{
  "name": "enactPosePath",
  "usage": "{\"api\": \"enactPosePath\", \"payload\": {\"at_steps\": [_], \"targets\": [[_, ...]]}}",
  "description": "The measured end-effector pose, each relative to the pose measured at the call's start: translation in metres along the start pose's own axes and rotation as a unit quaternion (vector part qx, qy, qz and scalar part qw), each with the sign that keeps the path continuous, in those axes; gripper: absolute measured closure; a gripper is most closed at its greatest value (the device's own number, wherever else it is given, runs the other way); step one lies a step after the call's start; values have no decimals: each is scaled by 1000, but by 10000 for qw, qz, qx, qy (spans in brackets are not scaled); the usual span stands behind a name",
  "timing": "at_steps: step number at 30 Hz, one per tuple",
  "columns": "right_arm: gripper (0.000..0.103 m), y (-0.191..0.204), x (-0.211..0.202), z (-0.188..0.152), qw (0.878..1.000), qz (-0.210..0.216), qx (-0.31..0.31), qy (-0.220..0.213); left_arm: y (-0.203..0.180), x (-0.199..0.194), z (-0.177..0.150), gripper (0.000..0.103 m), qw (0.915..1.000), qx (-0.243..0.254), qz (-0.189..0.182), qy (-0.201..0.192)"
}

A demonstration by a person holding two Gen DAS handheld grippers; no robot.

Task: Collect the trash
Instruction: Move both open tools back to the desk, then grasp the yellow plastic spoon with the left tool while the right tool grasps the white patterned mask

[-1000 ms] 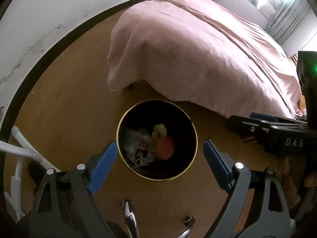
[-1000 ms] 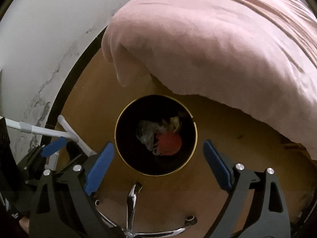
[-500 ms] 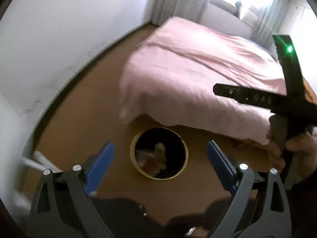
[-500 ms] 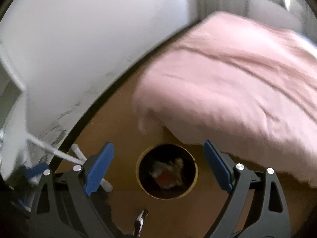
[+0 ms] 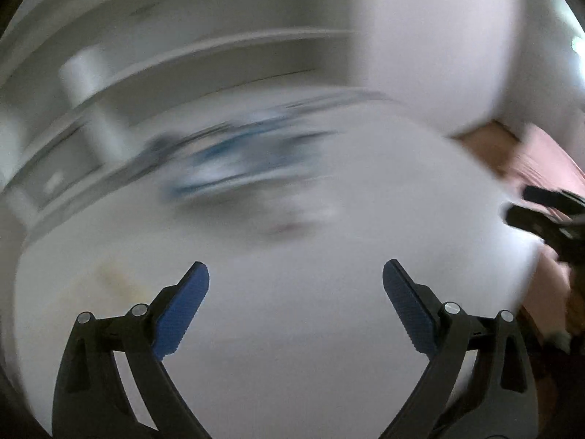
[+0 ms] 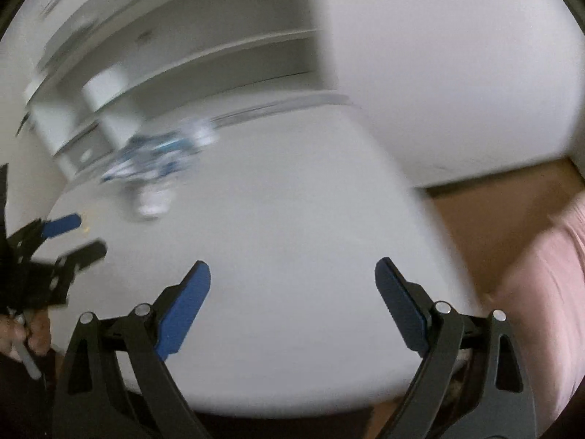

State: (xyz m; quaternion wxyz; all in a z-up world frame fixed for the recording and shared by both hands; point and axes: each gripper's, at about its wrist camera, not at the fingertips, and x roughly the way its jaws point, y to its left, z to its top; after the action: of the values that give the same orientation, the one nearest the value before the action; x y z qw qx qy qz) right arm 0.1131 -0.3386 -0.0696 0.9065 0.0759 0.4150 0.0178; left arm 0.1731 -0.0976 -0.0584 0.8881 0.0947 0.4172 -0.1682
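Both views are motion-blurred and look across a white desk [image 5: 292, 329] [image 6: 292, 256]. My left gripper [image 5: 296, 285] is open and empty above the desk; it also shows at the left of the right wrist view [image 6: 69, 237]. My right gripper [image 6: 292, 281] is open and empty over the desk's near part; its body shows at the right edge of the left wrist view [image 5: 548, 216]. A blurred blue-and-white item [image 5: 248, 157] [image 6: 146, 157] lies at the back of the desk, with a small white object [image 6: 153, 201] in front of it. The trash bin is out of view.
White shelves [image 6: 182, 62] [image 5: 146, 73] rise behind the desk, with a white cylinder [image 6: 106, 98] on them. A white wall [image 6: 457, 73] stands to the right. The wooden floor [image 6: 512, 212] and pink bedspread [image 6: 548, 311] lie right of the desk.
Both grippers have swung up and away from the black bin on the floor to face the white desk and shelves. Both stay open and empty.
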Motion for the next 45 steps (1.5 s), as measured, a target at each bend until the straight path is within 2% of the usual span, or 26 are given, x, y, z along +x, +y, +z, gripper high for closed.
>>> {"api": "enactPosePath", "payload": {"at_steps": [2, 4, 8, 12, 18, 20, 22, 31, 34, 36, 37, 38, 39, 40, 45], "targets": [[15, 39, 25, 14, 9991, 200, -322, 171, 54, 3, -6, 10, 9981, -542, 291, 107], [15, 77, 51, 26, 9968, 400, -606, 332, 92, 4, -14, 10, 9939, -955, 534, 129], [15, 130, 90, 45, 9923, 493, -1016, 506, 124, 7, -25, 10, 9885, -1308, 703, 272], [16, 155, 113, 55, 9914, 356, -1129, 563, 134, 7, -37, 10, 9859, -1487, 684, 361], [37, 167, 128, 56, 9902, 39, -1250, 615, 145, 20, -30, 10, 9856, -1488, 702, 391], [60, 167, 127, 56, 9908, 30, -1205, 617, 145, 23, -28, 10, 9851, -1523, 682, 418], [70, 163, 120, 53, 9911, 99, -1145, 672, 143, 25, -25, 10, 9855, -1507, 667, 413], [73, 149, 79, 12, 9891, 493, -1162, 758, 138, 41, -19, 12, 9832, -1542, 817, 542], [73, 141, 72, 5, 9897, 477, -1125, 751, 133, 41, -17, 23, 9828, -1447, 1018, 530], [72, 134, 68, 1, 9904, 442, -1078, 748, 129, 40, -16, 35, 9834, -1402, 1056, 464], [72, 129, 65, 0, 9911, 396, -1043, 730, 128, 39, -15, 49, 9837, -1386, 1062, 421], [73, 123, 62, -2, 9920, 351, -989, 709, 126, 38, -14, 75, 9842, -1361, 1060, 388], [73, 119, 60, -3, 9924, 338, -951, 699, 124, 37, -13, 86, 9851, -1302, 1058, 372], [72, 112, 56, -4, 9932, 304, -894, 677, 122, 37, -12, 91, 9859, -1303, 984, 375], [73, 69, 36, -11, 9970, 38, -535, 551, 101, 33, -9, 91, 9902, -1046, 870, 306]]}}
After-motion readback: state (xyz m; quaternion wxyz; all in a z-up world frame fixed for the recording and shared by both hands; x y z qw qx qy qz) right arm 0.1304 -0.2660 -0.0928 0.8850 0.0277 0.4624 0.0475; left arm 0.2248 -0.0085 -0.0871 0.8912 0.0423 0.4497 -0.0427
